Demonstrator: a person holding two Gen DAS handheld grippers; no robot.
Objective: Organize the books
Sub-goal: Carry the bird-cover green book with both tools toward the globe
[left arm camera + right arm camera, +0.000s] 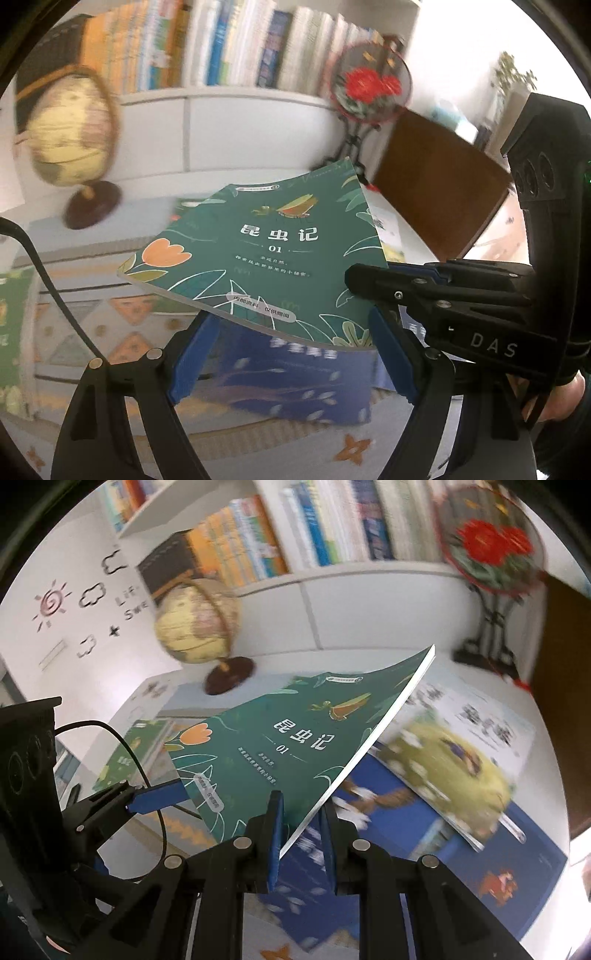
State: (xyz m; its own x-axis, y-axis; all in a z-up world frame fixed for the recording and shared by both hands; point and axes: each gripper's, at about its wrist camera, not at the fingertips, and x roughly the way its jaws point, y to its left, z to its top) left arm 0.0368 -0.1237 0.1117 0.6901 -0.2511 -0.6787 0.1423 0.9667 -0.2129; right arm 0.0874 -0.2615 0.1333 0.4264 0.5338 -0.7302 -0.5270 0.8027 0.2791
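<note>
Bookshelf (332,520) standing behind the worktop (110,317). Green insect book (280,746) hanging tilted above a blue book (406,812) — right tool (301,843) clenching its lower edge, left tool (291,354) gaping underneath, released.

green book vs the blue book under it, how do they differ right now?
1. The green book is lifted and tilted; the blue book lies flat on the table.
2. The right claw is shut on the green book's edge; nothing grips the blue book.
3. The green book's cover is fully visible; the blue book is partly covered by a yellow-and-white book.

Both are thin, illustrated paperbacks.
</note>
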